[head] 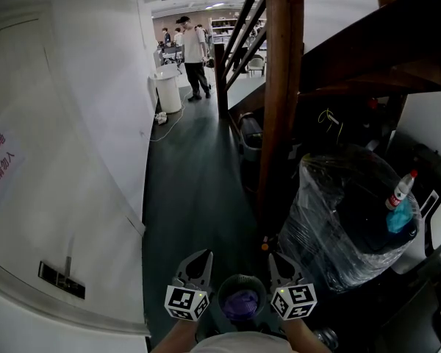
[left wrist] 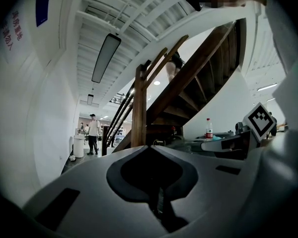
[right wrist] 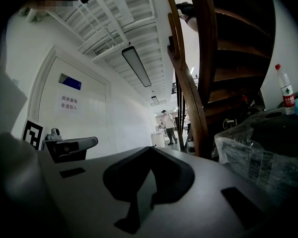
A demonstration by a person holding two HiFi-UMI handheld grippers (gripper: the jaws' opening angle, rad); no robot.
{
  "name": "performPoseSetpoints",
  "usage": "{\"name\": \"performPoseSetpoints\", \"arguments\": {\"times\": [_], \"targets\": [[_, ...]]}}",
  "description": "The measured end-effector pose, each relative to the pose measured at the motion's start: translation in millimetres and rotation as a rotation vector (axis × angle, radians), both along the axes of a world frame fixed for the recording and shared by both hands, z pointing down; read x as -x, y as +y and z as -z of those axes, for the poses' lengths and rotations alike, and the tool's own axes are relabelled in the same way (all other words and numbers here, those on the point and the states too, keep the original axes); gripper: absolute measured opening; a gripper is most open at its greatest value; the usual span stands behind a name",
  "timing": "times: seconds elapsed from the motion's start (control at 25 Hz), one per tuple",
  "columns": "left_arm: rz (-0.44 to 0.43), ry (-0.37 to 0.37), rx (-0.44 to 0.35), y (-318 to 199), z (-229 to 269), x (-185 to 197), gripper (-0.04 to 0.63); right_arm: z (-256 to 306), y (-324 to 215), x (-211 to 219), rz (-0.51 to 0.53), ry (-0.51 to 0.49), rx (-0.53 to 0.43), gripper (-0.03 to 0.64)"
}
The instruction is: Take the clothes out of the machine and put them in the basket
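Purple cloth (head: 241, 304) lies inside a round dark basket (head: 242, 277) at the bottom centre of the head view, between the two grippers. The left gripper (head: 205, 255) (left wrist: 149, 148) has its jaws together with nothing between them. The right gripper (head: 274, 257) (right wrist: 150, 149) is likewise closed and empty. Just right of them sits a dark plastic-wrapped bulk (head: 331, 226), with a red-capped bottle (head: 400, 190) on top. Behind it a wooden post (head: 281, 87) rises under a staircase (head: 367, 57). At the upper centre, far down the corridor, a white bin (head: 168, 91) stands beside a person (head: 194, 54).
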State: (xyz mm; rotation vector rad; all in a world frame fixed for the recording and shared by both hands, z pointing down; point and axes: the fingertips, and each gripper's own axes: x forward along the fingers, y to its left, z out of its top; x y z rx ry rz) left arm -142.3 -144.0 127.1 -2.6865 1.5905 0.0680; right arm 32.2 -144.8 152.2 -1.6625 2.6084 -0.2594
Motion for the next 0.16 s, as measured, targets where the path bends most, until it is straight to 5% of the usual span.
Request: {"name": "performPoseSetpoints", "arguments": {"times": [0.16], "targets": [[-0.001,0.004,-0.002,-2.0,0.5,-0.1,0.020,0.7,-2.5,1.1,0.001,0.001,-0.003,0.006]]}}
